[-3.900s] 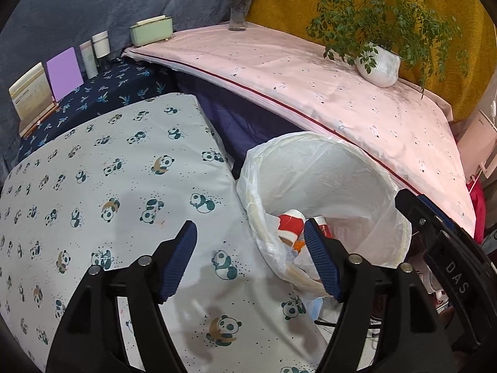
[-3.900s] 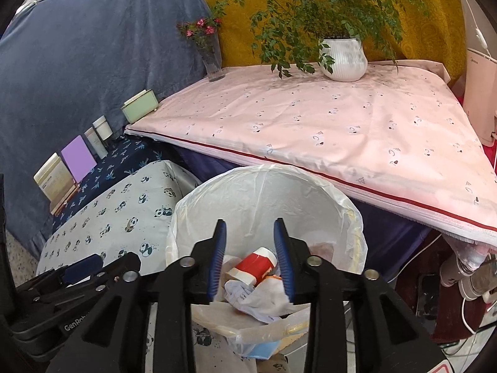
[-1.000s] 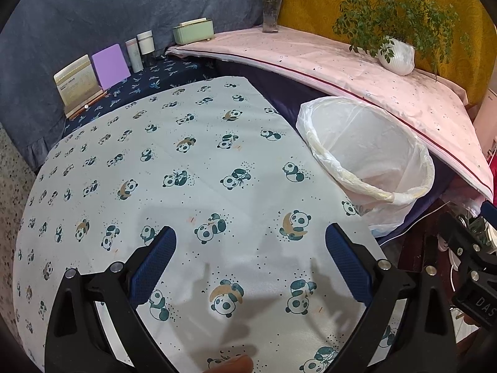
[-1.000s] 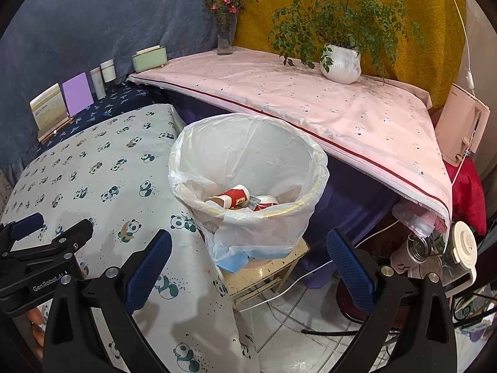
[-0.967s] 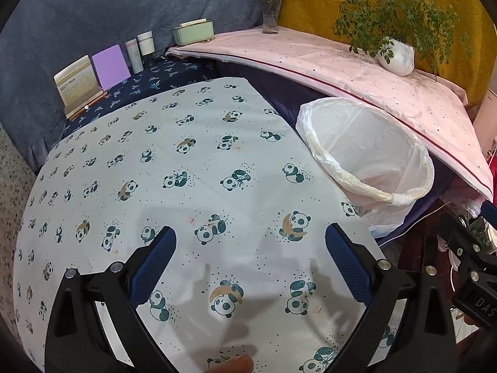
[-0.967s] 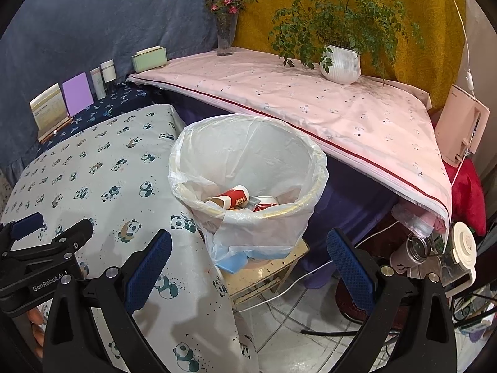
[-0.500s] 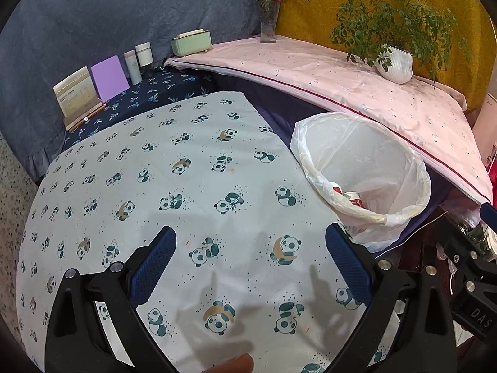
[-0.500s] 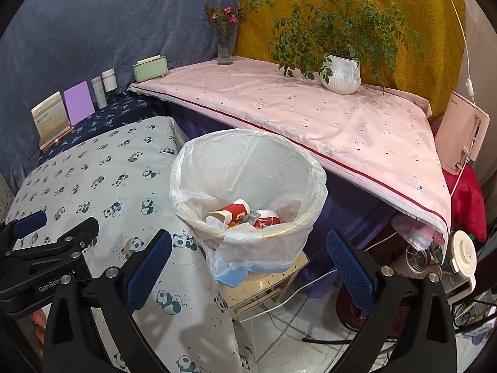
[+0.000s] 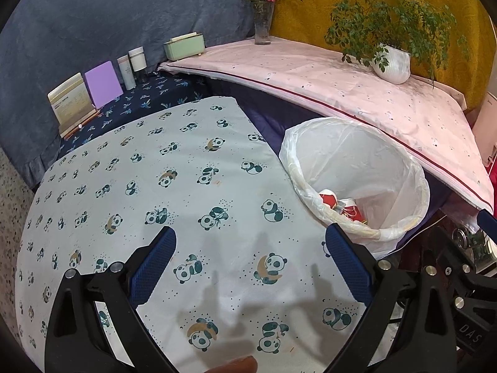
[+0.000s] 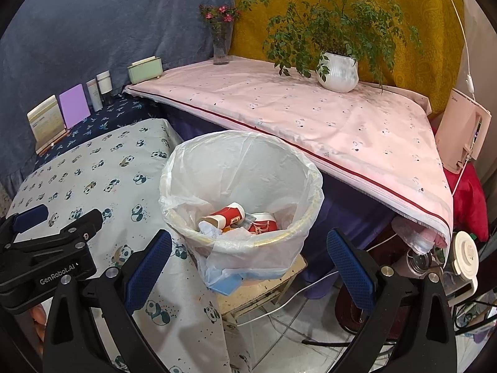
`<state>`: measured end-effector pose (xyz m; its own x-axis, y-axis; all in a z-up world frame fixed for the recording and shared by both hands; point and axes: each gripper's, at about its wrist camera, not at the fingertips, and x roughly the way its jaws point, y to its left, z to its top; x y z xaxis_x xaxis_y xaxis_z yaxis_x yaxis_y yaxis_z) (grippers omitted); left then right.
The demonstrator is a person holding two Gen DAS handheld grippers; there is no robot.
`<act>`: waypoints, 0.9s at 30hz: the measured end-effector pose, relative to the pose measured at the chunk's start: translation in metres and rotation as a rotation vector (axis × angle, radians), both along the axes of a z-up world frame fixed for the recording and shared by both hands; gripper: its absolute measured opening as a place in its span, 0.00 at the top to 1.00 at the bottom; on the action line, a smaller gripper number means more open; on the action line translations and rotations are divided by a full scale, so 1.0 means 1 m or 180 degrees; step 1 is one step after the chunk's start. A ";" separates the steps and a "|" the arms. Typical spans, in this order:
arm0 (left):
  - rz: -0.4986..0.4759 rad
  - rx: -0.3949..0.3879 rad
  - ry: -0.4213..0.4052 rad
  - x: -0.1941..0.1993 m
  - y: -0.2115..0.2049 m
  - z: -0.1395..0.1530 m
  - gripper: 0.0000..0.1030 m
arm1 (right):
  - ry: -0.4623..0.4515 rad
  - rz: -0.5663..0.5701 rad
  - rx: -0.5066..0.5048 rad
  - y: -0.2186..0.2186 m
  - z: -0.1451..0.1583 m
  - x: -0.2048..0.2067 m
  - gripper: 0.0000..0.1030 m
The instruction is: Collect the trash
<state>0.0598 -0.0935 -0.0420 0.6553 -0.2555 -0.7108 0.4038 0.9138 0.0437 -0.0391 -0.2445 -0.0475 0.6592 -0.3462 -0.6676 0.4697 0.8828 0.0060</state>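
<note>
Hovering with its jaws spread wide and nothing between them, the left gripper [image 9: 250,262] hangs over the panda-print tablecloth [image 9: 149,168], just left of the trash bin [image 9: 357,174]. The right gripper [image 10: 248,261] is equally wide open and equally empty, held above the near rim of the same bin, with the left tool's black body showing beside it over the cloth.

Inside the bin, which is lined with a thin white plastic bag [image 10: 217,168], lies the collected trash: a red paper cup [image 10: 225,216] on its side, a second red-and-white piece [image 10: 264,222] just beside it, and crumpled white scraps under both (what those scraps are cannot be told). The bin stands on a small worn stool [image 10: 264,289], between the panda-cloth table and the pink-covered table [image 10: 310,115] behind it.

Judging by this, the dropping step looks finished and the task is at, or close to, its end: the stretch of panda cloth in view carries no litter, and neither does the pink cloth, which holds only a potted plant [image 10: 338,73], a flower vase [image 10: 221,46] and a green box [image 10: 145,70]. The next move would call for a look round the bin for any stray piece outside these views; failing that, simply drawing both tools away without snagging the loose bag edge.
</note>
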 end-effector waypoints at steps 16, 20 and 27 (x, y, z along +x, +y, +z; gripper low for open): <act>-0.0008 0.0015 0.0004 0.007 -0.007 -0.003 0.10 | 0.0019 -0.0008 0.0008 -0.006 -0.005 0.007 0.06; 0.0033 0.0014 -0.0011 0.007 -0.006 -0.004 0.10 | 0.0026 -0.0014 0.0008 -0.007 -0.006 0.008 0.06; 0.0056 0.0005 0.0004 0.009 -0.004 -0.005 0.10 | 0.0045 -0.0013 -0.0002 -0.007 -0.009 0.010 0.06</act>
